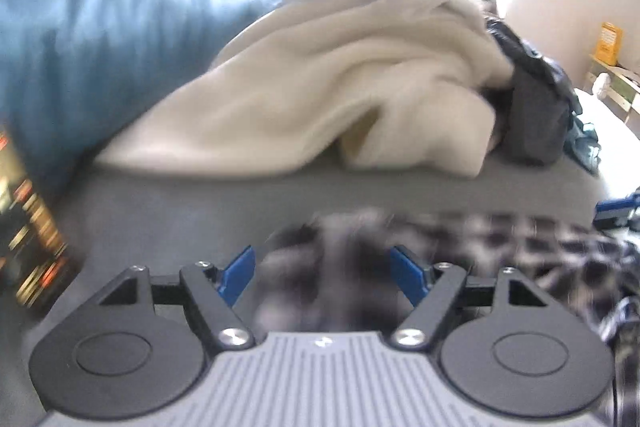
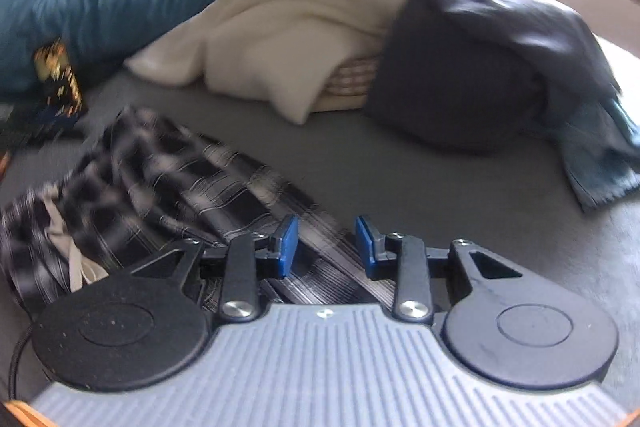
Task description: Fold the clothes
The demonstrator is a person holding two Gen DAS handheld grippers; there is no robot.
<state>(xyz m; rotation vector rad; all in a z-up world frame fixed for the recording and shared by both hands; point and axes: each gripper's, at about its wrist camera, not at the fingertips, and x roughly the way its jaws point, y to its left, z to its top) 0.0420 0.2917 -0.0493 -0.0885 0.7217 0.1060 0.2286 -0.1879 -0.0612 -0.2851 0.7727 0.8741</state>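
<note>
Both tongs stood open over the plaid garment (image 2: 160, 179): left tongs (image 1: 324, 277) wide, right tongs (image 2: 326, 247) narrower, gripping nothing.

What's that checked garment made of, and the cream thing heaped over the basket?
The checked garment looks like thin woven cloth, perhaps cotton flannel, matte: its stripes show thread lines and it creases softly. The cream blanket seems fleece or plush, thick and fuzzy, with rounded folds. The basket appears woven wicker.

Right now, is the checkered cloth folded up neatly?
No, the checkered cloth lies crumpled and spread loosely on the grey surface.
</note>
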